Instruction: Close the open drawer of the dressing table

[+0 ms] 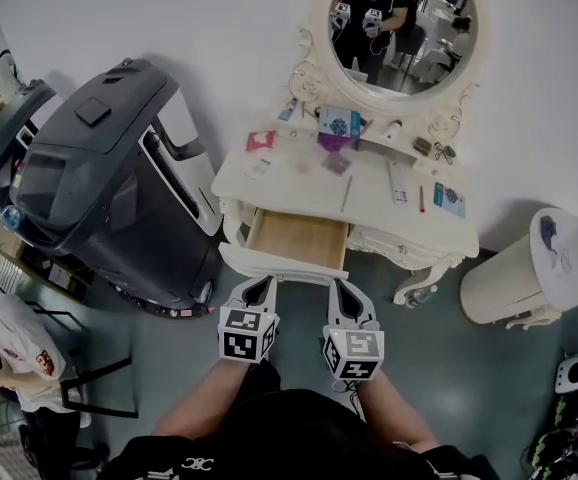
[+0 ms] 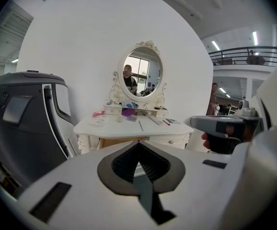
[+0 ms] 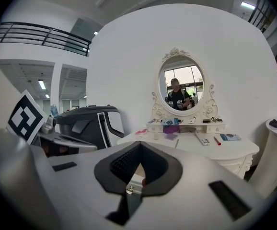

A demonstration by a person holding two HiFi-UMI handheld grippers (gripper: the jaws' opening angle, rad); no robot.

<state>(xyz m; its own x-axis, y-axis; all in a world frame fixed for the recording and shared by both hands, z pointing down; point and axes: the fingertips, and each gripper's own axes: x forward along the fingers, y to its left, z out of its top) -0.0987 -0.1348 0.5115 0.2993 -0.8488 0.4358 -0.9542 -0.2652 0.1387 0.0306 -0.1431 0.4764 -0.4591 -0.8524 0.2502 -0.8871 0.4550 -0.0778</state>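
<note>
The white dressing table [image 1: 409,218] stands under its oval mirror [image 1: 401,28]. Its left drawer [image 1: 299,240] is pulled out, showing a bare wooden inside, with the white drawer front [image 1: 269,264] nearest me. My left gripper [image 1: 261,284] and right gripper [image 1: 341,288] hover side by side just short of that front, not touching it. Both are shut with nothing between the jaws. In the left gripper view the left gripper [image 2: 138,145] points at the table, and a strip of the drawer's wood [image 2: 113,141] shows. The right gripper [image 3: 139,147] hides the drawer in its own view.
A large dark grey machine [image 1: 99,168] stands close to the table's left side. A white round stand [image 1: 529,268] is at the right. Small items, pens and a blue booklet [image 1: 449,198] lie on the tabletop. A person [image 1: 9,353] is at the lower left.
</note>
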